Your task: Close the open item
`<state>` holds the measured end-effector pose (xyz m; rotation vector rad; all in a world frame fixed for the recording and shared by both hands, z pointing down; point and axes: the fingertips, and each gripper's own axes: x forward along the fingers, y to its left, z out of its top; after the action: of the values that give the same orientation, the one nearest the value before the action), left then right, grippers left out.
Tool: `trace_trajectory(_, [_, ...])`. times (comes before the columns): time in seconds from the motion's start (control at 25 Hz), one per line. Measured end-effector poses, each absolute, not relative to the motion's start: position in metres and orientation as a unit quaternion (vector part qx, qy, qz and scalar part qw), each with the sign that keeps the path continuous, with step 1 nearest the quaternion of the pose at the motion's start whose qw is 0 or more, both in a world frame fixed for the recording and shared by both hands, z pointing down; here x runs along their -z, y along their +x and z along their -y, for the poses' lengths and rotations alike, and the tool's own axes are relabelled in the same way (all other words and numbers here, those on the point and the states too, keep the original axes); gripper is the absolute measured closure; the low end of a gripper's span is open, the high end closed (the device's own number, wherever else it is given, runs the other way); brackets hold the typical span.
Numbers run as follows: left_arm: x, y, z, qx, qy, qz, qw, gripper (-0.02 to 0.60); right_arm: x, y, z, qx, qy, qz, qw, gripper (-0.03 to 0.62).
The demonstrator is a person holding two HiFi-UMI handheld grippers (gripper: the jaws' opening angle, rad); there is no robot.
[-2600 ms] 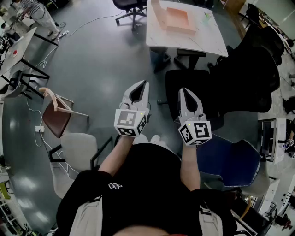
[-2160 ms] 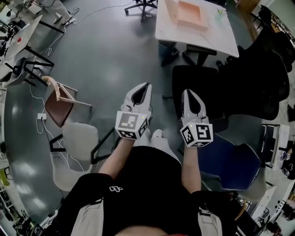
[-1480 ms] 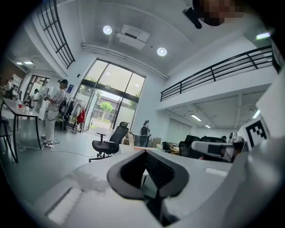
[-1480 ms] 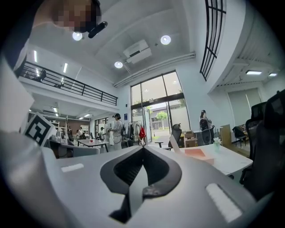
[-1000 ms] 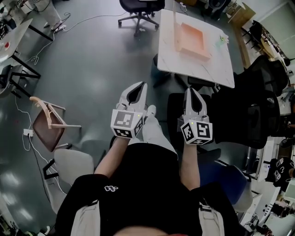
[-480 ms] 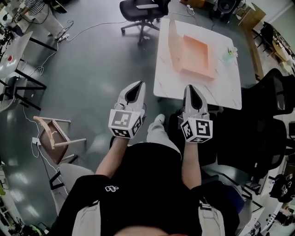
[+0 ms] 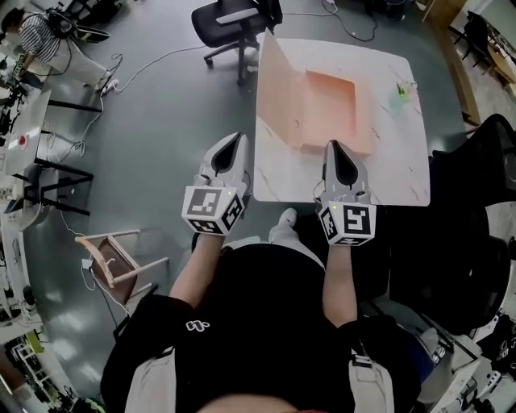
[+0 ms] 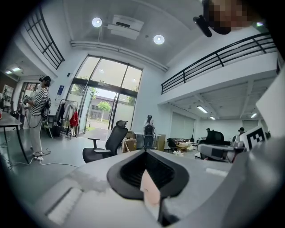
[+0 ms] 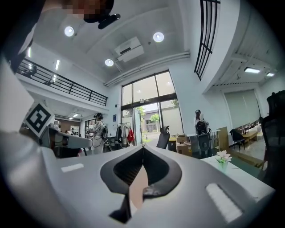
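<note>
An open pink box (image 7: 330, 101) lies on the white marble table (image 7: 395, 173), its lid (image 7: 278, 85) standing up along the left side. My right gripper (image 7: 335, 148) is shut and empty, held over the table's near edge with its tip by the box's near side. My left gripper (image 7: 235, 141) is also shut and empty, just left of the table's corner, over the floor. In the left gripper view the jaws (image 8: 144, 150) meet at the tip; in the right gripper view the jaws (image 9: 143, 148) meet too. Neither gripper touches the box.
A small flower vase (image 7: 401, 93) stands on the table to the right of the box. A black office chair (image 7: 234, 16) is beyond the table's far left corner. Dark chairs (image 7: 476, 202) crowd the right side. A wooden chair (image 7: 113, 258) stands at the left on the grey floor.
The person has walked up to the table, so the table and pink box have come close under the grippers. Both grippers stay shut and level.
</note>
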<state>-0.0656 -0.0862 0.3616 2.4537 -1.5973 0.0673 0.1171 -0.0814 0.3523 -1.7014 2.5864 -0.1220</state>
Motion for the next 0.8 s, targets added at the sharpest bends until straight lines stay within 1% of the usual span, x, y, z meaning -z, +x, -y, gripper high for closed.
trace_trajectory(0.12, [-0.373,-0.06,0.099,-0.036,0.832,0.541,0.116,0.592,-0.364,0.12,0.092,0.051,-0.544,-0.838,0.016,0.587])
trace_trajectory(0.24, [-0.387,-0.057,0.112,-0.041,0.831,0.54,0.126,0.592,-0.379,0.115,0.105,0.062,-0.532,-0.844,0.004,0.541])
trace_trajectory(0.32, [-0.393,-0.06,0.118,-0.04,0.829,0.542,0.131,0.592,-0.385,0.106,0.112,0.064,-0.521,-0.851,-0.008,0.535])
trace_trajectory(0.56, [-0.402,-0.072,0.136,-0.03,0.825,0.545,0.147,0.592,-0.376,0.063,0.125,0.04,-0.477,-0.877,-0.043,0.514])
trace_trajectory(0.72, [-0.401,-0.081,0.152,-0.021,0.822,0.548,0.151,0.592,-0.381,0.026,0.134,0.023,-0.439,-0.894,-0.091,0.513])
trace_trajectory(0.8, [-0.403,-0.086,0.156,-0.018,0.821,0.549,0.156,0.592,-0.388,0.01,0.139,0.02,-0.425,-0.898,-0.116,0.501])
